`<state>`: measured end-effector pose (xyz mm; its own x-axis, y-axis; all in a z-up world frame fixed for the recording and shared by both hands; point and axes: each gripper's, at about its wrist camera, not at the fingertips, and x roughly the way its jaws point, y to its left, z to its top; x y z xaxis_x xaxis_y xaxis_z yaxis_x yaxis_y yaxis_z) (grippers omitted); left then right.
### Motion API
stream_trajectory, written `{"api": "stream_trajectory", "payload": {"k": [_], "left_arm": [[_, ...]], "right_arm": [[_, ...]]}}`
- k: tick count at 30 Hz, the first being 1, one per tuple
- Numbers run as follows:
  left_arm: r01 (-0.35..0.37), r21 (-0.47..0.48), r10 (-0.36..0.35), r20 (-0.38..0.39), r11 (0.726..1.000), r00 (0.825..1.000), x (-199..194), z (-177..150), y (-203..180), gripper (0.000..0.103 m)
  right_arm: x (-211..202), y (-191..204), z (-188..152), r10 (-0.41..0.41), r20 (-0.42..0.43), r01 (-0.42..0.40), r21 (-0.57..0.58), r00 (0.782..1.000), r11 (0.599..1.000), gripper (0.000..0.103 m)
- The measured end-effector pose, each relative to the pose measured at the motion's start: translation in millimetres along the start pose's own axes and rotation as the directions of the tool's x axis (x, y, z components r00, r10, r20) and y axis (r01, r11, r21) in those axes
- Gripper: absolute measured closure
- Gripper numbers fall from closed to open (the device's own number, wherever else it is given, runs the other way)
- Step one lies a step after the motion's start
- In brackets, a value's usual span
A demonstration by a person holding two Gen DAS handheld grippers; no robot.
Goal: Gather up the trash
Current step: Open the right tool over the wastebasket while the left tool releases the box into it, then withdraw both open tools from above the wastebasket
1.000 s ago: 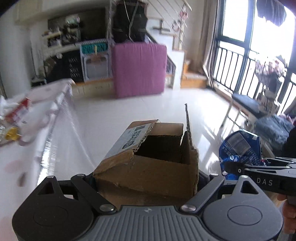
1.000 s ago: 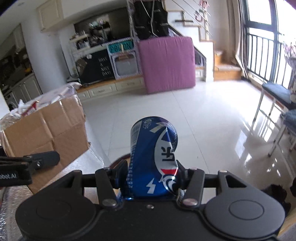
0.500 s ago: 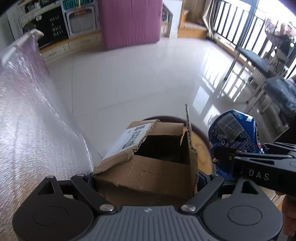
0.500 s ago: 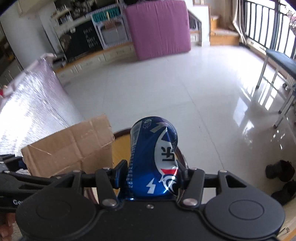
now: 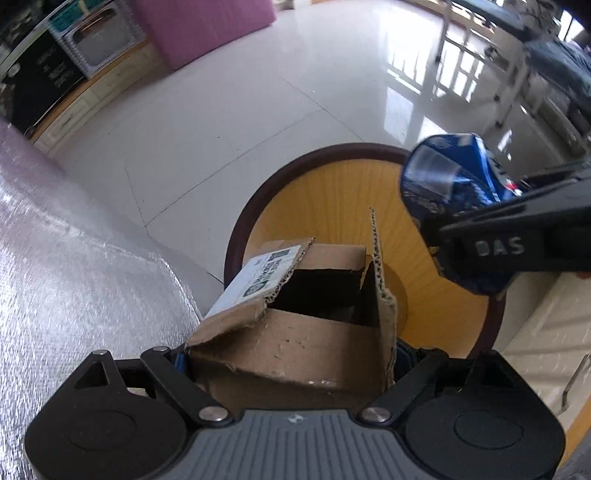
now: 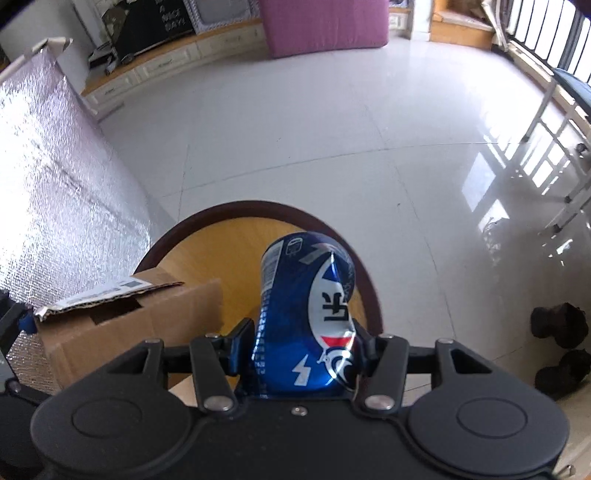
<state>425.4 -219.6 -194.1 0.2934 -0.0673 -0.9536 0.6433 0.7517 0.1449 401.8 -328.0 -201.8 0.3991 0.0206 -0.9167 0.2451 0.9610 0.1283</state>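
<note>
A torn brown cardboard box (image 5: pixel 295 332) with a white label sits between the fingers of my left gripper (image 5: pixel 291 360), which is shut on it. My right gripper (image 6: pixel 303 343) is shut on a dented blue drink can (image 6: pixel 306 317). Both point steeply down over a round bin (image 5: pixel 332 195) with a yellow inside and a dark brown rim. In the left wrist view the can (image 5: pixel 443 184) and a right finger (image 5: pixel 509 243) hang over the bin's right side. In the right wrist view the box (image 6: pixel 129 317) is left of the can, over the bin's rim (image 6: pixel 258 206).
A silvery foil-covered surface (image 5: pixel 55 277) stands close on the left of the bin. A white cabinet front (image 5: pixel 546 350) is at the right. Dark shoes (image 6: pixel 557 347) lie on the glossy white floor. A pink cushion (image 6: pixel 325 22) and chair legs (image 6: pixel 554 129) stand farther off.
Both grippers have dropped and tipped downward, still shut on the box and the can. The room's far wall has left the views, and the round bin now lies under both loads.
</note>
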Motion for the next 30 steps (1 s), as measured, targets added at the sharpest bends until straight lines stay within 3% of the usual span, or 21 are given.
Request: {"api": "stream_trajectory", "payload": {"k": [11, 21, 23, 30], "left_arm": [[-0.011, 0.089, 0.015, -0.043, 0.996, 0.999, 24, 4, -5, 0.011], [0.005, 0.156, 0.007, -0.08, 0.988, 0.997, 36, 5, -11, 0.005], [0.013, 0.153, 0.0, -0.085, 0.988, 0.996, 34, 5, -12, 0.001], [0.042, 0.16, -0.028, -0.092, 0.986, 0.995, 34, 5, -20, 0.0]], "right_arm": [[34, 2, 7, -0.006, -0.081, 0.002, -0.045, 0.997, 0.999, 0.048], [25, -4, 12, 0.091, -0.041, -0.091, -0.003, 0.995, 0.996, 0.045], [24, -2, 12, 0.08, -0.04, -0.08, -0.009, 0.996, 0.997, 0.041], [22, -4, 8, 0.067, -0.056, -0.068, -0.013, 0.996, 0.998, 0.04]]}}
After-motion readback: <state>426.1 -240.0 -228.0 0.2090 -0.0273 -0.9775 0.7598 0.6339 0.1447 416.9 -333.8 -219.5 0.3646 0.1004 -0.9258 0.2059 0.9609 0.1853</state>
